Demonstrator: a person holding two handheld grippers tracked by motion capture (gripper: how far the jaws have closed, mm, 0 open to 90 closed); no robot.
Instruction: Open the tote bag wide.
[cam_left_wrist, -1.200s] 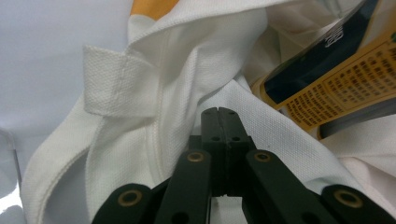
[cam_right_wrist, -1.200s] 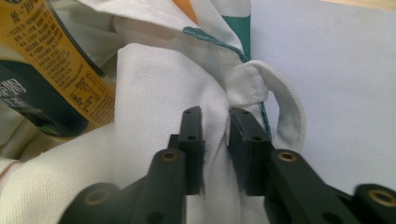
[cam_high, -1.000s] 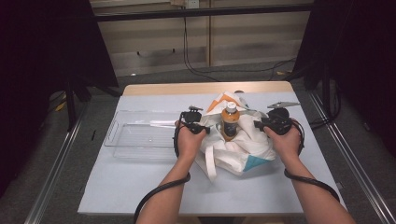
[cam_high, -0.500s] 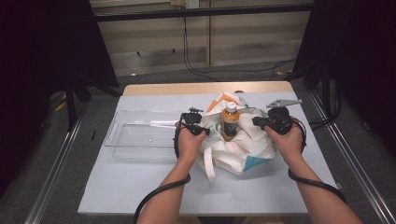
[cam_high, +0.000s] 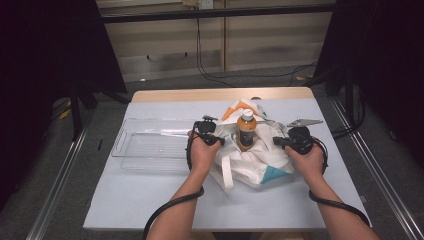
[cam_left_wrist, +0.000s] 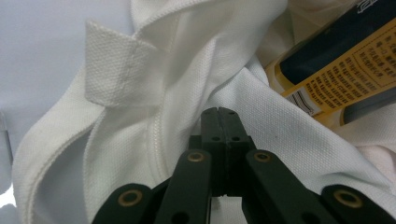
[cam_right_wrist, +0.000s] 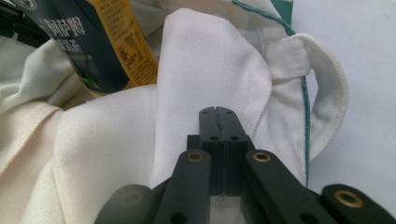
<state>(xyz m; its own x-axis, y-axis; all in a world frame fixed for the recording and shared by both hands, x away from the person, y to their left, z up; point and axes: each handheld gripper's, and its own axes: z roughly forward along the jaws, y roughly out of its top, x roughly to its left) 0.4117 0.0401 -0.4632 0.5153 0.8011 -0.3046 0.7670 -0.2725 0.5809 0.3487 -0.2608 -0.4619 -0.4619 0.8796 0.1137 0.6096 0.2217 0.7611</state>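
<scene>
A white cloth bag with teal trim lies crumpled on the table, and a bottle with an orange and dark label stands in it. My left gripper is at the bag's left side. Its jaws are shut, and the cloth gathers at their tips, beside the bottle. My right gripper is at the bag's right side. Its jaws have just been closing and now stand shut on a fold of the cloth, below the bottle.
A clear plastic tray lies left of the bag, close to my left hand. The pale blue table top has open room in front. Orange and white items sit behind the bottle. Cables trail from both grippers along the forearms.
My right hand has sunk a little toward the near side, onto the bag's right edge. The left hand has kept still.
</scene>
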